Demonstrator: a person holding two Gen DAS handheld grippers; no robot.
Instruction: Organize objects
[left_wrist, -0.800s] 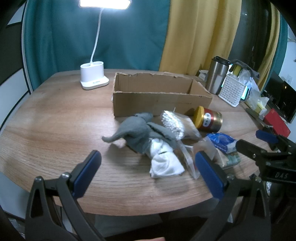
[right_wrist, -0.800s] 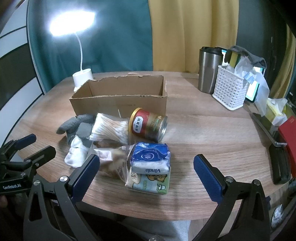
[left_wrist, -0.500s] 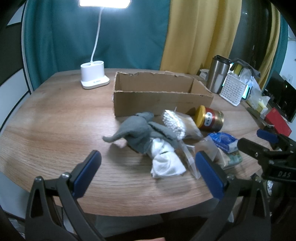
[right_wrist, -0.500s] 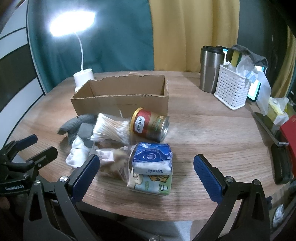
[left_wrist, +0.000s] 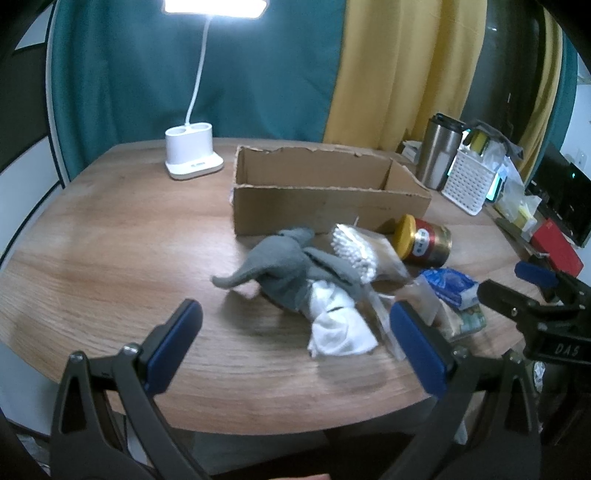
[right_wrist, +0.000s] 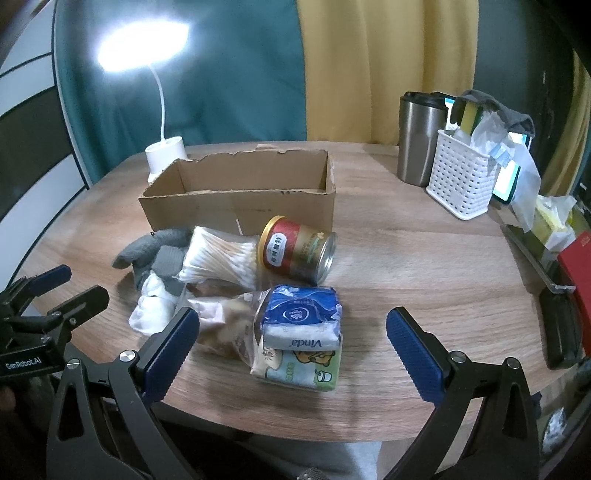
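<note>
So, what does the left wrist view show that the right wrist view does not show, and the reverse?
Only the left wrist view shows the full two-hole base of the white desk lamp.

Only the right wrist view shows the printed green tissue pack under the blue Vinda tissue pack, and the inside of the brown cardboard box, with nothing visible in it.

Both views show the red and gold tin can lying on its side, the bag of cotton swabs, the grey cloth and the steel tumbler.

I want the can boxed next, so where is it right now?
The can lies on its side just in front of the cardboard box, right of the cotton swabs and behind the tissue pack.
</note>
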